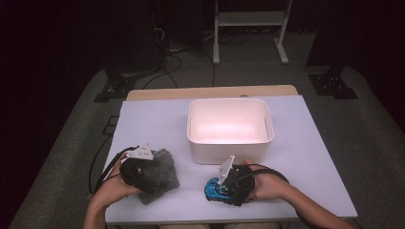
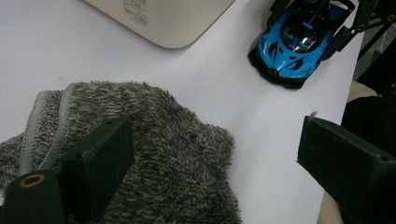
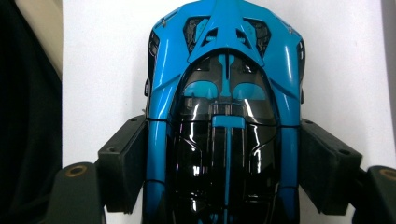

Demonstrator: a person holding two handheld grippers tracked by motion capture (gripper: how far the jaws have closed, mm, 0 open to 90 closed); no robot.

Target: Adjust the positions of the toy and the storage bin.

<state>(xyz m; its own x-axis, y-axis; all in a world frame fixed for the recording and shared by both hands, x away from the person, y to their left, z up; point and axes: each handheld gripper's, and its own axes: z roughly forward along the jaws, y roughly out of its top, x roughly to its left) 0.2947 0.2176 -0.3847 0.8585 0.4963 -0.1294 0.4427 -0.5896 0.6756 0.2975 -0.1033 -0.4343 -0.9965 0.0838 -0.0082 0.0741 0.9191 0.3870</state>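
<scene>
We see a white table (image 1: 157, 119) with a cream plastic bin (image 1: 229, 126) standing on its middle part, a little toward the far edge. The bin has a handle slot in its right wall. In front of the bin, near the left front corner, a grey fluffy cloth (image 1: 162, 174) lies flat on the table. The left gripper (image 2: 210, 163) hovers over this cloth with its jaws standing wide apart; one jaw is above the fluffy surface, the other is beyond the cloth's edge, and nothing is between the pads.

To the right of the cloth, well apart from it and just in front of the bin's near wall, stands a small blue toy car (image 3: 224, 116). The right gripper (image 1: 224, 191) is around the car: its two jaws lie against the car's left and right sides, closed on the body. The car's wheels seem to be on the table. Between the cloth and the car the table is bare.
</scene>
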